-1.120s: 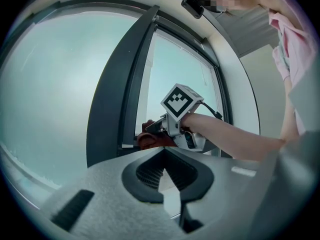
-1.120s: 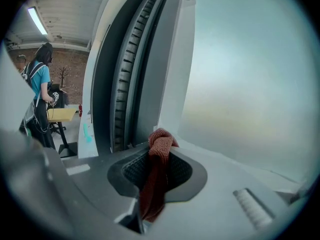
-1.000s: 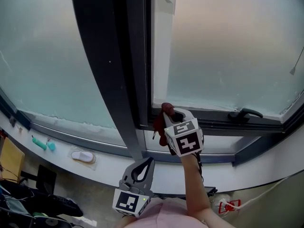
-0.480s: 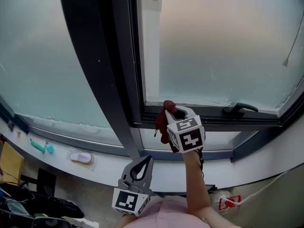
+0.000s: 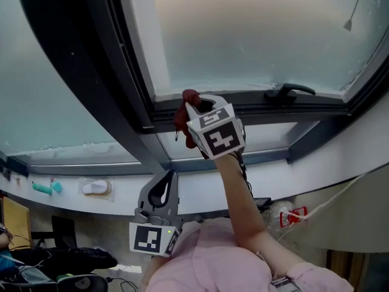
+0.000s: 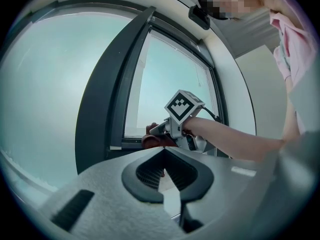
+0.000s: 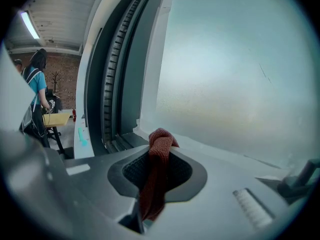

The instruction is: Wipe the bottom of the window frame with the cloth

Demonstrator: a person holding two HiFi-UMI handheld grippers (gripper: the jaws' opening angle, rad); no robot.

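At window frame (image 5: 267, 109) bottom | right gripper (image 5: 193, 101) still clamps cloth (image 5: 180, 118) | left gripper (image 5: 171, 175) jaws closed, empty

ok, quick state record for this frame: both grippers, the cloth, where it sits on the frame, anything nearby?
right gripper: shut on the cloth, up at the window
cloth: dark red, bunched, pinched between the jaws, top poking past the tips
cloth position: left end of the bottom frame rail, beside the dark mullion; contact looks likely, not certain
left gripper: shut, nothing between the jaws, low near the person's torso
window handle: on the same rail, right of the cloth, apart from it
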